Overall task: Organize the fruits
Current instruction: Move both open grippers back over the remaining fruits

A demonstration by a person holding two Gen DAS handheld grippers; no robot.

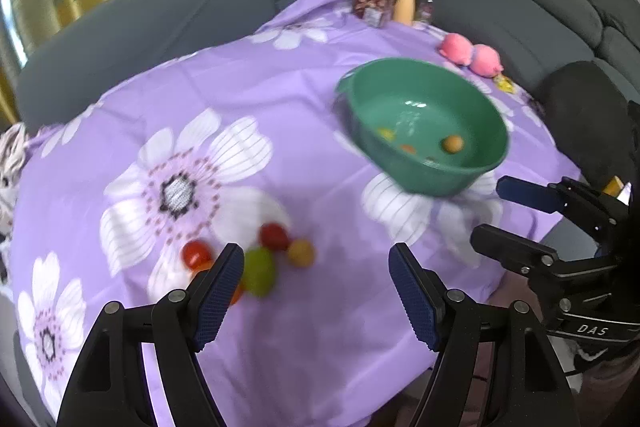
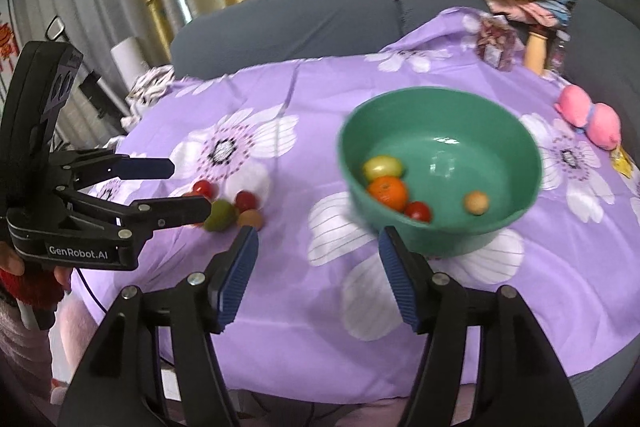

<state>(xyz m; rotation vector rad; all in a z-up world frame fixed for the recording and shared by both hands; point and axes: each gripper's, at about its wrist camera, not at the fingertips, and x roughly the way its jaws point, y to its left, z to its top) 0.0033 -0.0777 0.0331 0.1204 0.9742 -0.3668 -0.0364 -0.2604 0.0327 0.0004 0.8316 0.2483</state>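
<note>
- The loose fruit sits at nine o'clock of the green bowl: a red cherry tomato, a green fruit, a second red tomato and a small peach-coloured fruit, bunched and touching. A pinch on one could nudge its neighbours and set them rolling over the smooth purple flowered cloth.
- The left gripper stands wide with nothing between its fingers, the cluster at its ten o'clock in the left wrist view. One finger half hides an orange fruit, so a blind close may clip it.
- The right gripper is about half open and empty, near the bowl's rim at six o'clock; a bump could tip or shift the bowl.
- Inside the bowl lie a yellow-green fruit, an orange, a red tomato and a small tan fruit. Fruit dropped from high may bounce out.
- Both grippers are close; crossing paths risks collision.
</note>
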